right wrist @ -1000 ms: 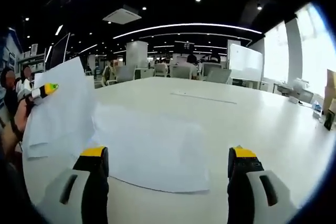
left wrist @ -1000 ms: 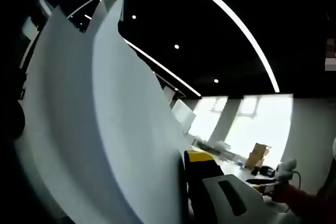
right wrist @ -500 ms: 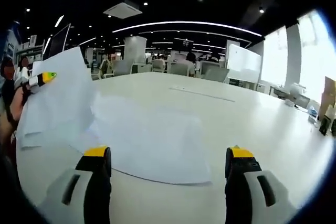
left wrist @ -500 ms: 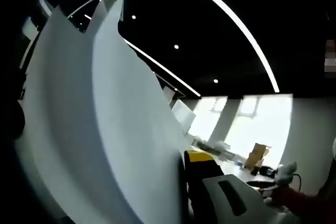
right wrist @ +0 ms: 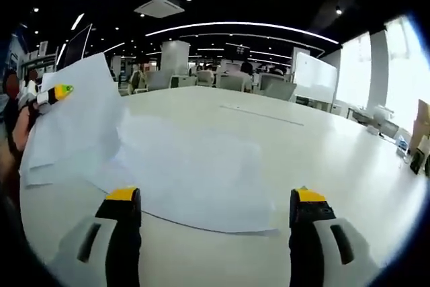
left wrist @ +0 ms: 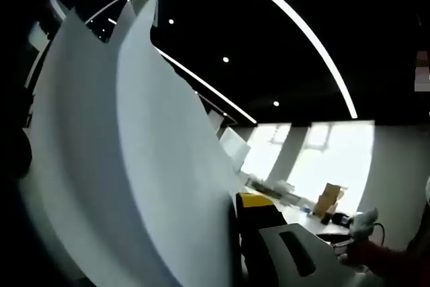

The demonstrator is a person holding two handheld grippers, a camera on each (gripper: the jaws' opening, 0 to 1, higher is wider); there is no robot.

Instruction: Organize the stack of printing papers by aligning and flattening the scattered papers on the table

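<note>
- Right now the right gripper (right wrist: 209, 206) has its jaws spread wide with nothing between them, hovering low over the table (right wrist: 322, 146); both yellow-tipped jaws rise from the bottom of the right gripper view.
- Just ahead of those jaws, a flat sheet of paper (right wrist: 195, 176) lies on the white tabletop, its near edge between the two jaw tips, not touching either.
- Left gripper (right wrist: 54, 92) comes into the right gripper view at far left, yellow tip pinched onto lifted papers (right wrist: 77, 122); a hand (right wrist: 17, 129) is behind it.
- Lifted papers stand tilted up off the table, lower edge resting on or just beside the flat sheet; can't tell if they overlap.
- Left gripper view: the papers (left wrist: 127, 159) sit curved right against the lens, several sheets fanned at the top edge. One yellow-tipped jaw (left wrist: 259, 210) is pressed against the stack's right side; the other jaw is hidden behind the paper.
- Further out: whiteboard (right wrist: 314, 78) and office chairs (right wrist: 232, 84) past the table's far edge, ceiling light strips (left wrist: 302, 38) overhead, cardboard box (left wrist: 329, 199) near the bright windows.
</note>
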